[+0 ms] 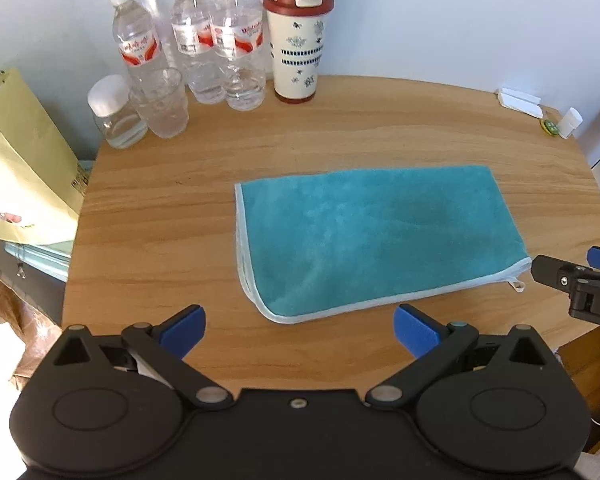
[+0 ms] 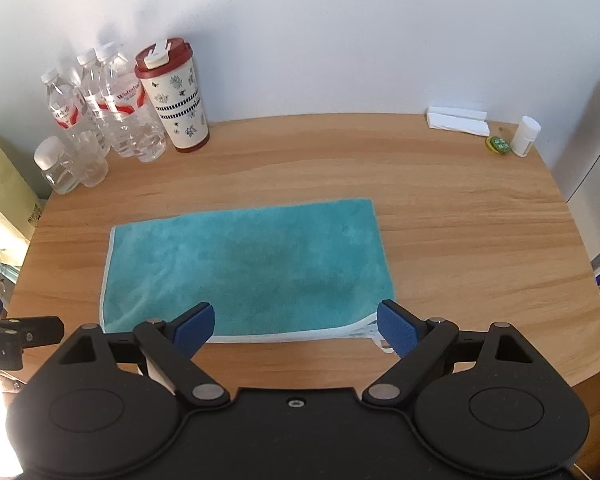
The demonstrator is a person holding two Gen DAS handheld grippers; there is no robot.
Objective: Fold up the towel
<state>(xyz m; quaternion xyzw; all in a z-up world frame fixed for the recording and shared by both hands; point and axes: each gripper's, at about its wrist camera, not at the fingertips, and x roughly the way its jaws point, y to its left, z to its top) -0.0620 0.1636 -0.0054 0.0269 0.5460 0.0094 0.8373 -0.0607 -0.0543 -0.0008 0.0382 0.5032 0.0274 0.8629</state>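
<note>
Showing only leftward: paper bag (image 1: 24, 160).

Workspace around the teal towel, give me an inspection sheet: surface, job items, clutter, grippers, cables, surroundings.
Surface: wooden table, rounded corners.
Job's things: teal towel lies flat, already folded at least once, layered edges at its near right corner.
Clutter: three water bottles, travel mug, glass and jar at back left; white vial and white blocks at back right.
Grippers: left gripper open; right gripper open at the towel's near edge.
Cables: nothing seen.
Surroundings: white wall; yellow paper bag at left.
</note>
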